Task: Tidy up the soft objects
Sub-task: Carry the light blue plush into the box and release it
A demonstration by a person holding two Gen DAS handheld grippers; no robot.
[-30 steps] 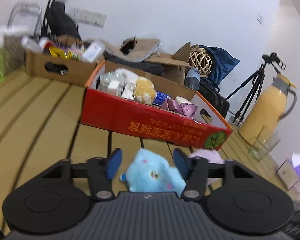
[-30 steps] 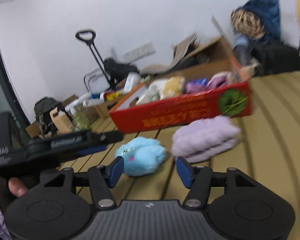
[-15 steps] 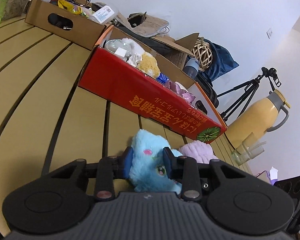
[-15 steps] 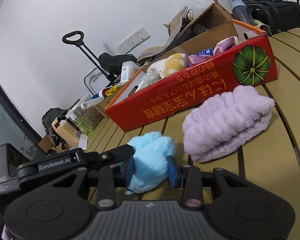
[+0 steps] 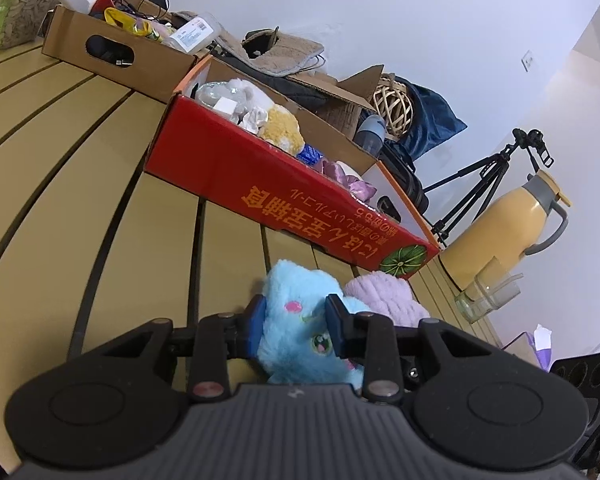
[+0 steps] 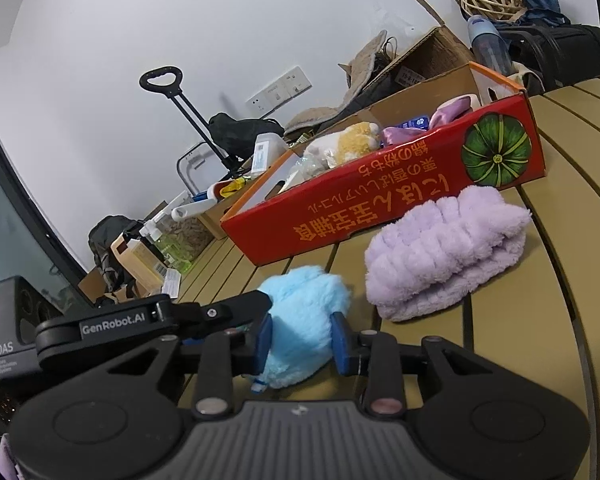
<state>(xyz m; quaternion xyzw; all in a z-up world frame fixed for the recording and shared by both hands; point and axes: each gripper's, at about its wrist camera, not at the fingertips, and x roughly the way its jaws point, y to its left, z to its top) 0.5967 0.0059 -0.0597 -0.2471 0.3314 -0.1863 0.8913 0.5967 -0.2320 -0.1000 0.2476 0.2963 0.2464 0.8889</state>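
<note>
On the slatted table (image 5: 100, 184), left wrist view: left gripper (image 5: 296, 322) has just been closing and now sits narrowed on the blue plush toy (image 5: 300, 320), blue pads pressing into the fur on both sides, face end toward the camera. Toy looks barely off the slats or resting on them; can't tell which. Red cardboard box (image 5: 284, 200) sits just beyond, open top, already holding a yellow plush and other soft bits, so that's likely the drop target. Lilac fluffy cloth (image 5: 384, 292) lies just right of the toy, close to the box's corner. Yellow thermos (image 5: 504, 224) and a glass (image 5: 484, 296) stand further right near the table edge: keep swings away from there. Left side of the table is bare and gives room.

Right wrist view: right gripper (image 6: 300, 336) also just been closing, pads squeezing the same blue plush toy (image 6: 304, 312) from its back end. Left gripper's arm (image 6: 152, 320) comes in from the left, touching the toy. Two-handed pinch probably because it's squashy and slips. Lilac fluffy cloth (image 6: 444, 256) sits apart to the right, touching the red cardboard box (image 6: 380, 204) wall. The lift must clear the box's near rim; no obstacles above.
</note>
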